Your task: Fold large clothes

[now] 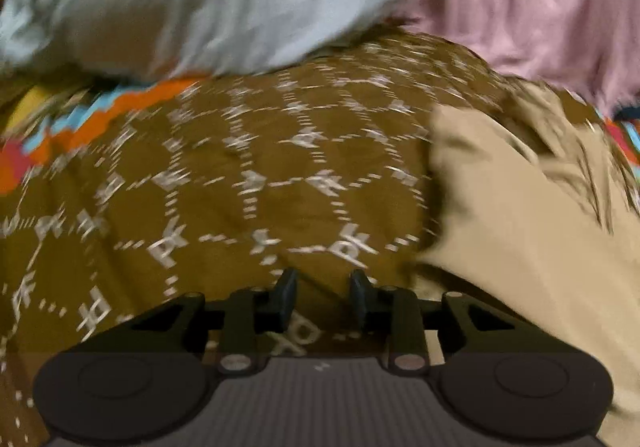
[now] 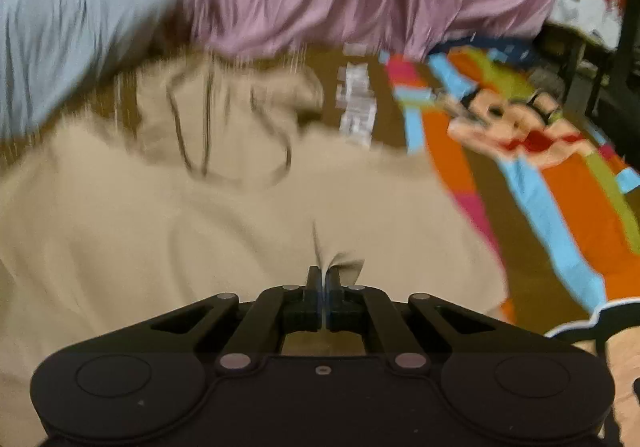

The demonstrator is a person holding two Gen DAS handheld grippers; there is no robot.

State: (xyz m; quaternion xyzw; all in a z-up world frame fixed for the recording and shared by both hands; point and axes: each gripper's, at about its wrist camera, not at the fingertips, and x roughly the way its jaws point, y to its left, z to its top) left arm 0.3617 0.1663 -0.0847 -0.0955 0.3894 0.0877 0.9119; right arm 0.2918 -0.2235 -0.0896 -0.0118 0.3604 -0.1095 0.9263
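The right gripper (image 2: 323,279) is clamped on a pinch of the beige garment (image 2: 200,231), which fills the lower left of its frame. The left gripper (image 1: 324,291) hangs with fingers apart over the brown blanket (image 1: 224,183). Blur hides the edges, perhaps a hem; carry the pinch low and level.
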